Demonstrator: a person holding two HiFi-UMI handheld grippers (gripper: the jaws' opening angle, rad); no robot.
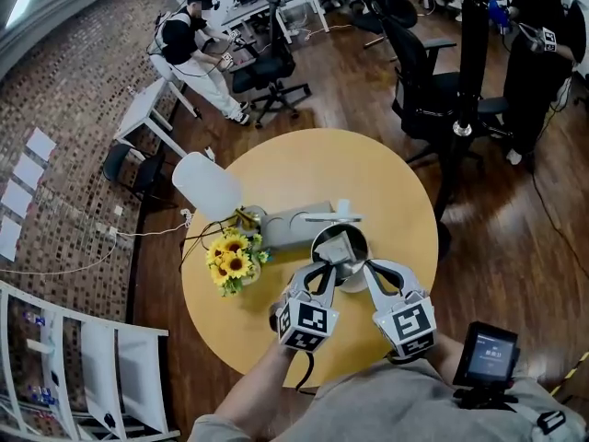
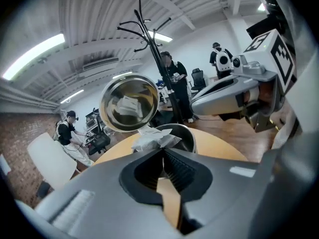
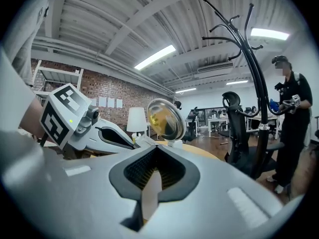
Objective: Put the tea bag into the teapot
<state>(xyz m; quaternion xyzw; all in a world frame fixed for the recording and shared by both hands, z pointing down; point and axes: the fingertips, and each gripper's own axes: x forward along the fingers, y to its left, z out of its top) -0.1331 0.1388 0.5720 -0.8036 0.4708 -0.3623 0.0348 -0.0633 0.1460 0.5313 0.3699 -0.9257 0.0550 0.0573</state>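
Observation:
A steel teapot [image 1: 342, 258] stands at the near middle of the round yellow table [image 1: 386, 182], its hinged lid [image 1: 333, 216] tipped up on the far side. In the left gripper view the mirror-like lid [image 2: 130, 103] rises above the dark pot mouth [image 2: 180, 133]. My left gripper [image 1: 329, 267] is shut on a crumpled white tea bag [image 2: 152, 139], and the tea bag [image 1: 339, 247] hangs right over the pot mouth. My right gripper [image 1: 366, 271] sits by the pot's right rim, its jaws together [image 3: 155, 151] with nothing visible between them; the lid [image 3: 164, 118] shows just beyond.
A vase of sunflowers [image 1: 232, 261] and a white lamp [image 1: 207, 185] stand at the table's left, with a grey box [image 1: 290, 226] behind the pot. A black coat rack [image 1: 469, 90] and office chairs [image 1: 419, 72] stand to the right. People work at desks further back.

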